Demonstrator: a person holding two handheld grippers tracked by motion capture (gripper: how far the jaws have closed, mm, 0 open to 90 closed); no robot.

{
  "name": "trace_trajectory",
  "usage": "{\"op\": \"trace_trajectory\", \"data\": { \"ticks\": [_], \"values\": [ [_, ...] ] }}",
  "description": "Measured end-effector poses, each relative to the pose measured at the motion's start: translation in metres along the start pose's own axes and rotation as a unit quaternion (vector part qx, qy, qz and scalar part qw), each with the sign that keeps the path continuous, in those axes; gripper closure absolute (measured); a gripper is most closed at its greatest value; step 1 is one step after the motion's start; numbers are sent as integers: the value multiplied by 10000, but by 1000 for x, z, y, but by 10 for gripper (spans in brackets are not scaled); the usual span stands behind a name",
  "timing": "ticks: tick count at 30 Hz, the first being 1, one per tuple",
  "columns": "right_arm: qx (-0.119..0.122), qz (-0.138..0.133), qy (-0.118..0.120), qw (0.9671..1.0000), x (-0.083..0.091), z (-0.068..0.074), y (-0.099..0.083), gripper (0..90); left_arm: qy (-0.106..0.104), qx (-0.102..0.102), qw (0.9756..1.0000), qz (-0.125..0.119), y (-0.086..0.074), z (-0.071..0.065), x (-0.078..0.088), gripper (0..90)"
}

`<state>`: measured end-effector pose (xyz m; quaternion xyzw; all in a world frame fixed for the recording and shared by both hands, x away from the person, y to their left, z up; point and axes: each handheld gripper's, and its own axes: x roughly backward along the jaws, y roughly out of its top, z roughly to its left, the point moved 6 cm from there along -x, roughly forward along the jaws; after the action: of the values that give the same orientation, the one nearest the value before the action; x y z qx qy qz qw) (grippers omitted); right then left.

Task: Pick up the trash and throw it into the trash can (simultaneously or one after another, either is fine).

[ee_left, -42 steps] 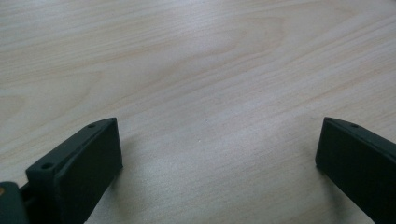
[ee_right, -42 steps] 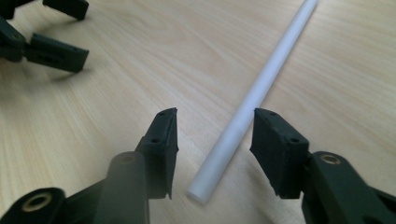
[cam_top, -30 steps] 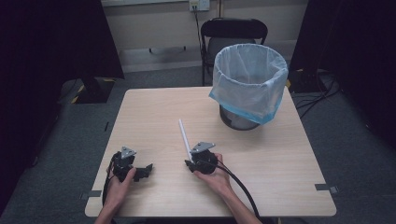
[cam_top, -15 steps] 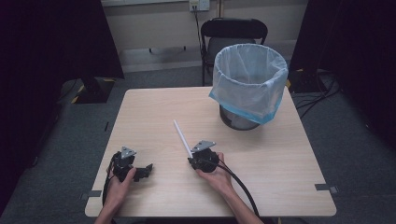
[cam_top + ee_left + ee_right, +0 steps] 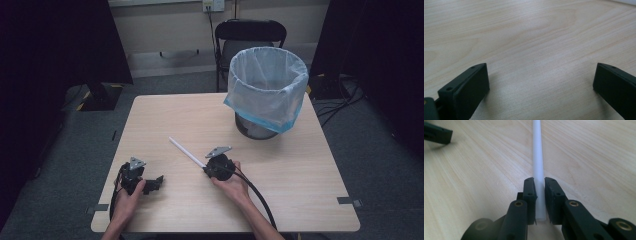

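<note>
A thin white rod lies low over the light wooden table, pointing away to the upper left. My right gripper is shut on its near end. Its jaws have just been closing, and in the right gripper view the pads squeeze the rod from both sides. My left gripper rests on the table near the front left corner, a hand around it. Its jaws stand wide open in the left gripper view, with bare wood between them.
A wire bin lined with a pale blue bag stands at the table's far right. A black chair sits behind it. One left gripper jaw shows at the top left of the right gripper view.
The rod's far end has swung left, from nearly straight away to a slant up and left. The right gripper shifted slightly with it. The left hand stayed put.
</note>
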<state>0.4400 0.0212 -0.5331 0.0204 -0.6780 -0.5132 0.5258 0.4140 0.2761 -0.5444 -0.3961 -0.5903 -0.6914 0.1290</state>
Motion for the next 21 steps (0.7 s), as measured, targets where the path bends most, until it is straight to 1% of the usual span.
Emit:
{"op": "trace_trajectory", "data": {
  "ticks": [1, 3, 5, 8, 10, 13, 21],
  "values": [
    [-74, -2, 20, 10000, 0, -2, 0, 802, 3, 2, 10000, 0, 0, 0, 0, 0],
    [-65, 3, 15, 10000, 0, -3, 1, 804, 2, 0, 10000, 1, 0, 0, 0, 0],
    [-65, -46, 46, 10000, 1, -4, 2, 804, 0, 2, 10000, -1, 0, 0, 0, 0],
    [-128, -166, 104, 9997, 6, -4, 7, 804, 2, 0, 10000, 1, 0, 0, 0, 0],
    [-151, -192, 116, 9996, 8, -5, 10, 804, -1, -1, 10000, 1, 0, 0, 0, 0],
    [-93, -225, 136, 9996, 10, -4, 11, 805, 0, 17, 10000, -11, 0, 0, 0, 0],
    [-108, -448, 248, 9986, 15, -1, 16, 804, -1, 18, 10000, -10, 0, 0, 0, 0]
  ]
}}
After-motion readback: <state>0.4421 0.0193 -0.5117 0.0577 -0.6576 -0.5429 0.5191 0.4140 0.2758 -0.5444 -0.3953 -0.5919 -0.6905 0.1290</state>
